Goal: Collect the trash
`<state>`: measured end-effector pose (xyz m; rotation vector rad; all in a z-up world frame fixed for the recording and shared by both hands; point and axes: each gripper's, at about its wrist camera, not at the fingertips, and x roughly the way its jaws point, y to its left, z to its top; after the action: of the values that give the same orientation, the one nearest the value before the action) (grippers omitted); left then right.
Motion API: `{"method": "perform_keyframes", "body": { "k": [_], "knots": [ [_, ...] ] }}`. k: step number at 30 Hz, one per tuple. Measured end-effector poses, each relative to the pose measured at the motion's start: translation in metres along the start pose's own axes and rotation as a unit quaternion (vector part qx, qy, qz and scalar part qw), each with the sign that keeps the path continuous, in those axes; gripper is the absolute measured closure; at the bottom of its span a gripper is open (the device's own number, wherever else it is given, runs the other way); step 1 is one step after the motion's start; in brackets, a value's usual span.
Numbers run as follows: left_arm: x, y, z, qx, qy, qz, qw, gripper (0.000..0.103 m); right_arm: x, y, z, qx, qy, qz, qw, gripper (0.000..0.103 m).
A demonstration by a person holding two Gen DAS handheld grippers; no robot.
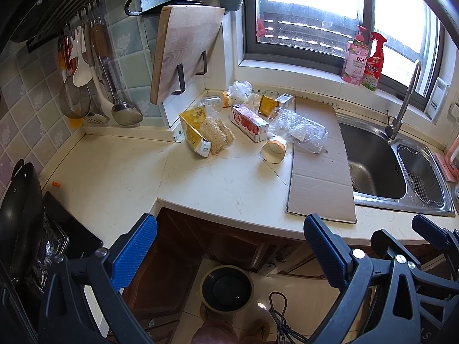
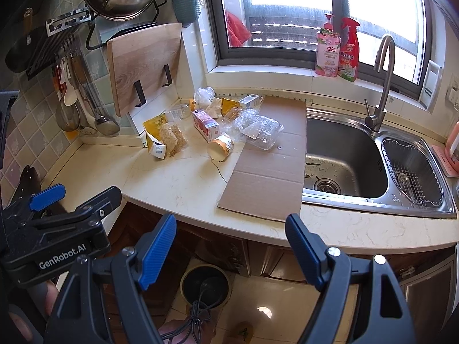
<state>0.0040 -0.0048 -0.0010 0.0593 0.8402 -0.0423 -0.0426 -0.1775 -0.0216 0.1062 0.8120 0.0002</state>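
Trash lies in a heap at the back of the counter: a torn yellow packet with a noodle block, a red and white carton, a tipped paper cup, a crumpled clear plastic tray and a white plastic bag. A dark round bin stands on the floor below. My left gripper and right gripper are both open and empty, held in front of the counter edge, well short of the heap.
A flat cardboard sheet lies beside the steel sink. A cutting board leans at the back. A black pan sits at the left. Cleaner bottles stand on the sill.
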Motion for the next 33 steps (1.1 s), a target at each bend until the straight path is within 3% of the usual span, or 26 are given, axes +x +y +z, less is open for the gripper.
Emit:
{"method": "perform_keyframes", "body": {
  "k": [33],
  "knots": [
    [0.007, 0.017, -0.002, -0.015, 0.007, 0.004, 0.9999, 0.002, 0.009, 0.019, -0.005, 0.002, 0.003, 0.006, 1.000, 0.023]
  ]
}}
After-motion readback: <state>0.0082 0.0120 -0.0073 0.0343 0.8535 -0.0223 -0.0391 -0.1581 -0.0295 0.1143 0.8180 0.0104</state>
